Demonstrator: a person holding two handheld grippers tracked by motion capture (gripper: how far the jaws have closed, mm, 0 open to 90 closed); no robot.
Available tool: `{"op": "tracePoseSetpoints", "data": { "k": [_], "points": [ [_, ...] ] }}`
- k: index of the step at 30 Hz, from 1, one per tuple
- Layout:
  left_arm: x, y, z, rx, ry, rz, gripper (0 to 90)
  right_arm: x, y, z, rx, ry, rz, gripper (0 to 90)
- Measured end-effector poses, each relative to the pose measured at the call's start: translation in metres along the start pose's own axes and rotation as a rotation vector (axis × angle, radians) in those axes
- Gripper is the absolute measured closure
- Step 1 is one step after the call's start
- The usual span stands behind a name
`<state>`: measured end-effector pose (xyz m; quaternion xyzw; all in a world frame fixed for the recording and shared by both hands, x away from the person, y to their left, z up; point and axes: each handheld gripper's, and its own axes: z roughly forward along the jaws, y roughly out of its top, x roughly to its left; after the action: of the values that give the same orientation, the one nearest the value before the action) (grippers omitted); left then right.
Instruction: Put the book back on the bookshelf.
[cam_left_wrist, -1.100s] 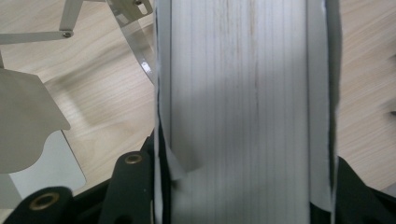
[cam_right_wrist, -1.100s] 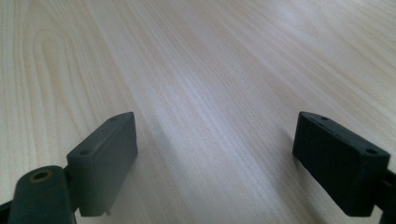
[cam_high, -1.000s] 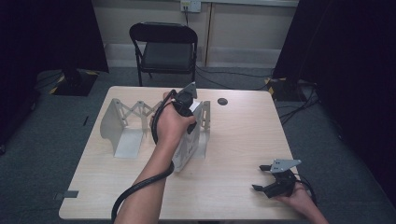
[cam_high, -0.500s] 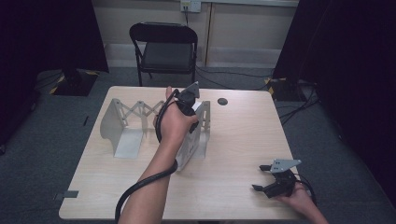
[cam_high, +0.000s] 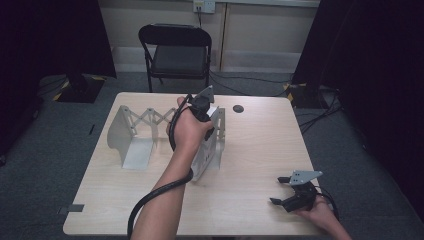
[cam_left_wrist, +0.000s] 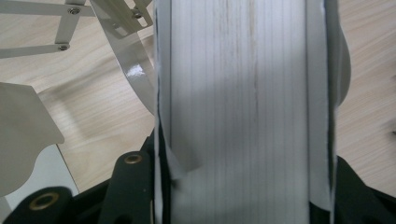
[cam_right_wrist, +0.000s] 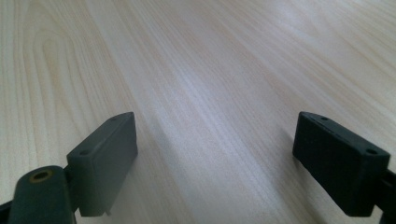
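Seen from above, left to right across a pale wooden bench (cam_high: 250, 150). At far left, stands a white metal expanding rack (cam_high: 122, 137), its left end plate upright and a zigzag of scissor links (cam_high: 150, 119) stretching rightward to a second, perforated end plate (cam_high: 209, 152) near the bench's middle. Over that right plate, reaches the person's left hand (cam_high: 187, 132) with the left gripper (cam_high: 206, 116) pointing down. In the left gripper view, clamps black fingers (cam_left_wrist: 133, 184) on either side of a thick white block (cam_left_wrist: 238, 93) with fine lines down its edge, probably a book or a stack of pages in thin covers; looks firmly gripped, pressed on both flat sides. Lies directly between the fingers, then, with its long axis seemingly running from the far edge of the bench toward the near edge, alongside the right end plate, and the open bay of the rack just to its left, links (cam_left_wrist: 60, 28) visible there. Judged from this, calls for a short move leftward or downward to seat the block inside the rack. Farther right, sits a small dark round spot (cam_high: 238, 108) on the bench, apart from everything. At near right, well away from the rack, rests the right gripper (cam_high: 279, 191), fingers (cam_right_wrist: 105, 158) spread wide over bare wood, grasping nothing. Clearly the nearer hand for the job: the left.
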<state>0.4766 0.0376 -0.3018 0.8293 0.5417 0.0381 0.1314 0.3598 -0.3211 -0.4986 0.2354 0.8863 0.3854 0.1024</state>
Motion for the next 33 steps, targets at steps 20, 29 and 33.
{"op": "tracePoseSetpoints", "data": {
  "k": [20,29,33],
  "points": [
    [-0.003,0.008,0.006,-0.043,0.037,-0.032,53.1,0.000,0.000,0.000,0.000,0.000,0.000,13.3],
    [-0.009,0.014,0.009,-0.037,0.039,-0.031,53.0,0.000,0.000,0.000,0.000,0.001,0.000,13.3],
    [-0.010,0.016,0.010,-0.048,0.031,-0.048,53.0,0.000,0.000,0.000,0.000,0.001,-0.001,13.3]
  ]
}}
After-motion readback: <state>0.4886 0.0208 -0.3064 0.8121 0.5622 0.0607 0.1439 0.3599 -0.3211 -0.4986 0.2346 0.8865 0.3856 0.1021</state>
